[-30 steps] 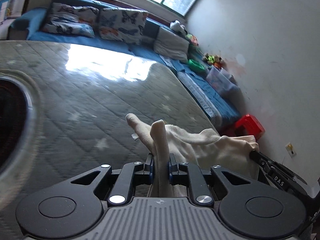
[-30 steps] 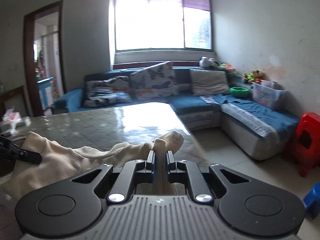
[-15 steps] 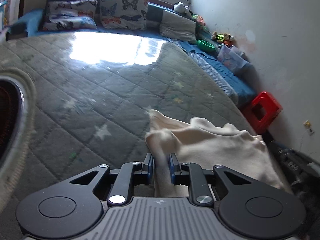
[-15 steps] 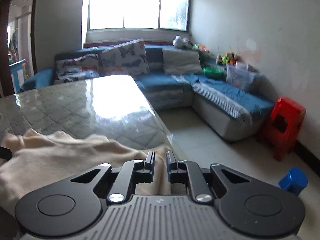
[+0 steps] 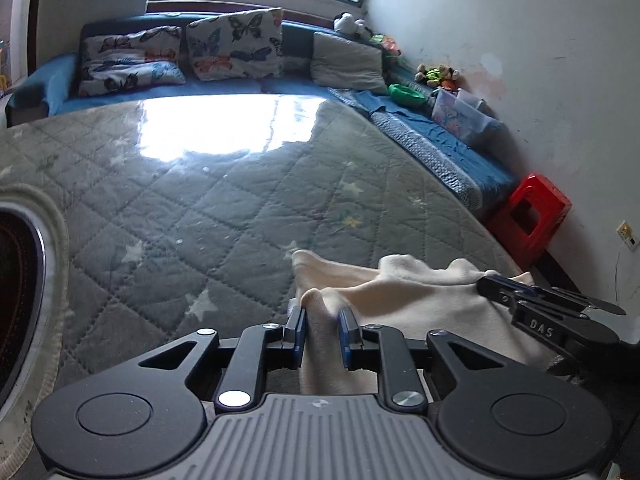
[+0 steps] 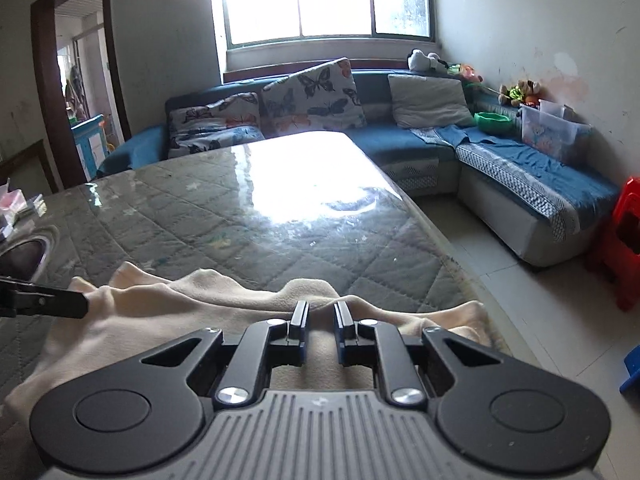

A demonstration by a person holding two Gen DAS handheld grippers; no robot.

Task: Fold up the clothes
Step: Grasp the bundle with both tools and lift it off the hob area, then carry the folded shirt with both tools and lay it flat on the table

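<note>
1. Cream garment [image 5: 404,300] lies rumpled at the near right corner of the quilted tabletop [image 5: 208,216].
2. My left claw [image 5: 322,332] has just been opening; a fold stands loose between its jaws.
3. My right claw [image 6: 321,330], nearly closed, pinches the cloth's edge.
4. Clear bin [image 6: 550,130] on the sofa [image 6: 500,160]: contents unclear.

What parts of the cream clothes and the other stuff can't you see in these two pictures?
- Cream garment: its near part is hidden behind the left gripper body in the left wrist view, so what kind of garment it is stays unclear.
- Same garment in the right wrist view: its near edge is hidden under the right gripper.
- Dark round thing: cut off by the left edge of the left wrist view.
- Blue object: cut off by the right edge of the right wrist view.
</note>
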